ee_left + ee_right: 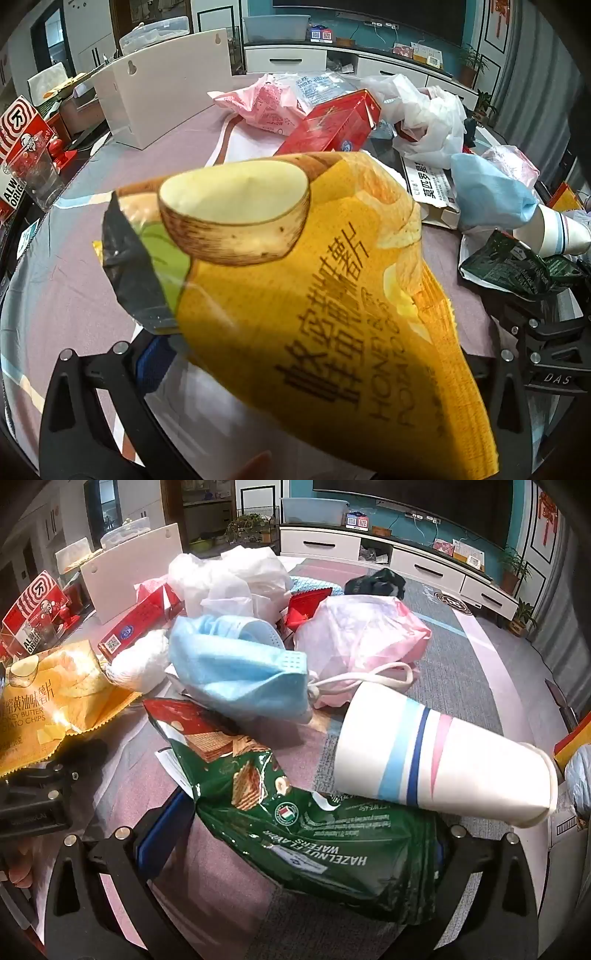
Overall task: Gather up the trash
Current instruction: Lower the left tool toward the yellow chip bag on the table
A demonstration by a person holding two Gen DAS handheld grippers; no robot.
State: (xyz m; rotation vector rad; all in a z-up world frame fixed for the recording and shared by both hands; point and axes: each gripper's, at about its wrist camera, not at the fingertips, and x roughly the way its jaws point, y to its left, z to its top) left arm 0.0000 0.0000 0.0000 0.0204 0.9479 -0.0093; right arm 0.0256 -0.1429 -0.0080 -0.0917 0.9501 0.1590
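My left gripper point(295, 387) is shut on a yellow honey butter potato chip bag point(295, 288) and holds it above the table; the bag also shows in the right wrist view point(48, 701). My right gripper point(295, 849) is shut on a green hazelnut wafer bag point(314, 830), which also shows in the left wrist view point(517, 266). A white paper cup point(443, 760) with blue and pink stripes lies on its side on the green bag. A blue face mask point(240, 668) lies behind it.
A red box point(332, 125), white plastic bags point(229, 579) and a pink bag point(362, 635) are heaped on the glass table point(74, 258). A white board point(166, 96) stands at the back left. A clear plastic cup point(37, 177) stands at the left edge.
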